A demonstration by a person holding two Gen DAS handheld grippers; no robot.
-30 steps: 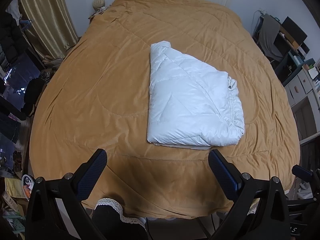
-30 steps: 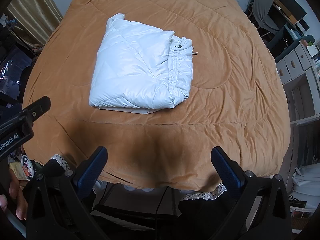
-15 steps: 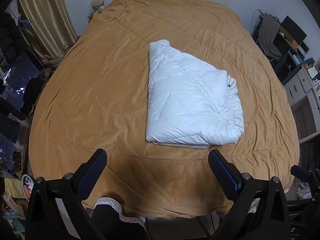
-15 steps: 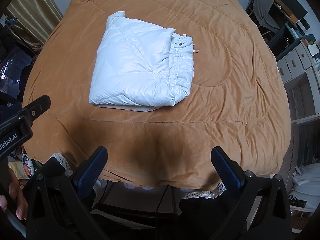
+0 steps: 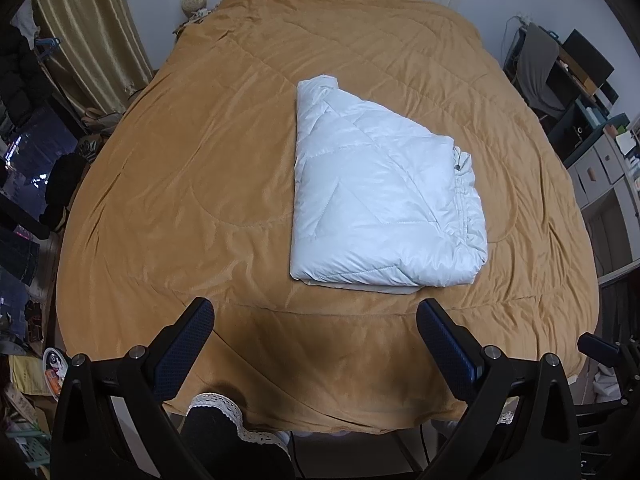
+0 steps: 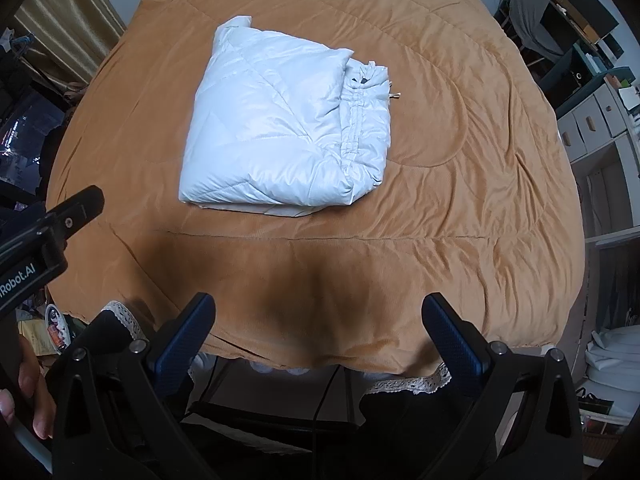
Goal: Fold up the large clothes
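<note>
Beyond each empty, spread gripper (image 5: 314,312) lies the folded jacket (image 5: 380,212).

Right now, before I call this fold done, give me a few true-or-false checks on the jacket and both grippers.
1. The white puffer jacket lies folded into a compact bundle on the orange quilt. True.
2. The left gripper is clamped on the jacket. False: it is open, short of it.
3. The right gripper is open and holds nothing. True.
4. The jacket hangs over the bed's near edge. False: it lies well in from the edge.
</note>
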